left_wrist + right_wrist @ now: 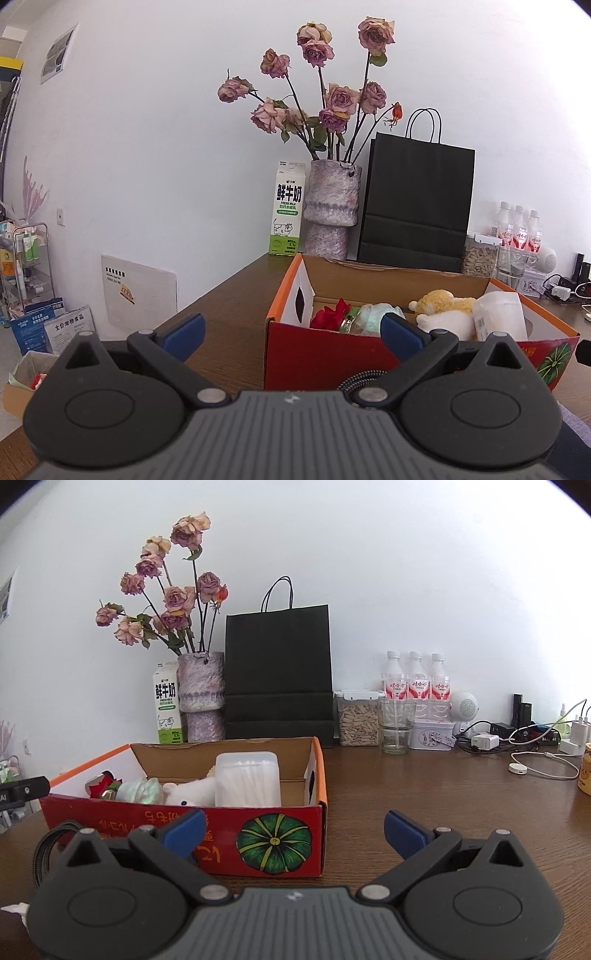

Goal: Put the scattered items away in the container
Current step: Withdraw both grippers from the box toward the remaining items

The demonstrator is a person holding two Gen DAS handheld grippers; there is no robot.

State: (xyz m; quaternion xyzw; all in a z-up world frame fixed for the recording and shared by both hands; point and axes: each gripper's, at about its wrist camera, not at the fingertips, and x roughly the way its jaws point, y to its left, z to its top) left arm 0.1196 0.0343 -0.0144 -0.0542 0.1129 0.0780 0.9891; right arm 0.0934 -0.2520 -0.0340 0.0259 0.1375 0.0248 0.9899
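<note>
Hovering both grippers, left (291,330) and right (294,829), fingers spread and empty, before the red box (229,834); it looks filled, so I next check for strays.

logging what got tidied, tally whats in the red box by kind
plush toy: 1
clear tub of cotton swabs: 1
red rose: 1
pale green bundle: 1
total showing in the red box: 4

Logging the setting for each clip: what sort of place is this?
Probably a home: a wooden table against a white wall, holding a vase of dried roses, a milk carton and phone chargers.
</note>
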